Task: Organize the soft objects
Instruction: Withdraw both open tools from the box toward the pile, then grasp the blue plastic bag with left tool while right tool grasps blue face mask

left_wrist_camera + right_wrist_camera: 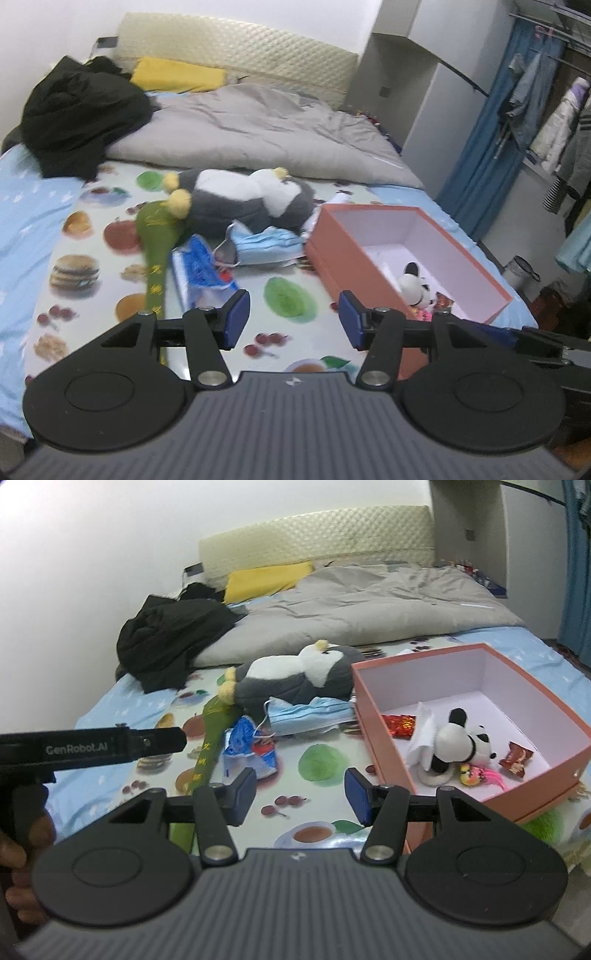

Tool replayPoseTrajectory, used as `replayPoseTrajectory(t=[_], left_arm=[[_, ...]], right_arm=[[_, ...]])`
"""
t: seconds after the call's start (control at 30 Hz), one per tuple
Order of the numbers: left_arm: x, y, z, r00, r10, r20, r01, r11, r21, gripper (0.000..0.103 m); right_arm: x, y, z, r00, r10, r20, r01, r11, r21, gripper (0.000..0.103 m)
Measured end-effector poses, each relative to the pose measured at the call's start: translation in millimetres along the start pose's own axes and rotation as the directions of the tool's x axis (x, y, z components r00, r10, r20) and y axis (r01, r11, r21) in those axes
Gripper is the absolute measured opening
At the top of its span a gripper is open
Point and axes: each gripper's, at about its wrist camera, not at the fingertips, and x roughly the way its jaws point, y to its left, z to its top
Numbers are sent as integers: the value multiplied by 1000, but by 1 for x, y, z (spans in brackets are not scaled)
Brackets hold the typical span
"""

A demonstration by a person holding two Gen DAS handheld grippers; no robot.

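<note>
Both grippers are hovering over a bed (44,206) covered with a food-print sheet. The left gripper (293,319) is spread wide, holding nothing; the right gripper (300,797) is likewise spread and empty. A pink box (373,716) is sitting open on the bed, holding a small panda (461,742). Just left of the box, blue masks (306,714) are lying beside a grey penguin plush (295,675). Further left of the box, a green plush stick (214,731) is touching a blue wrapper (247,753).
</note>
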Motion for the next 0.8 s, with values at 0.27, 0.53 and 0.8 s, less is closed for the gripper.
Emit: replayPoseTrajectory(t=[0.27, 0.53, 0.8], left_arm=[[15, 34, -10, 998, 63, -17, -65, 994, -90, 60], [59, 51, -1, 997, 70, -32, -73, 990, -118, 60], [127, 77, 10, 995, 80, -64, -89, 982, -164, 60]], right_arm=[[30, 6, 0, 999, 22, -36, -25, 996, -81, 56], [81, 1, 7, 995, 18, -93, -31, 989, -144, 56], [145, -2, 26, 988, 37, -147, -52, 994, -98, 56]])
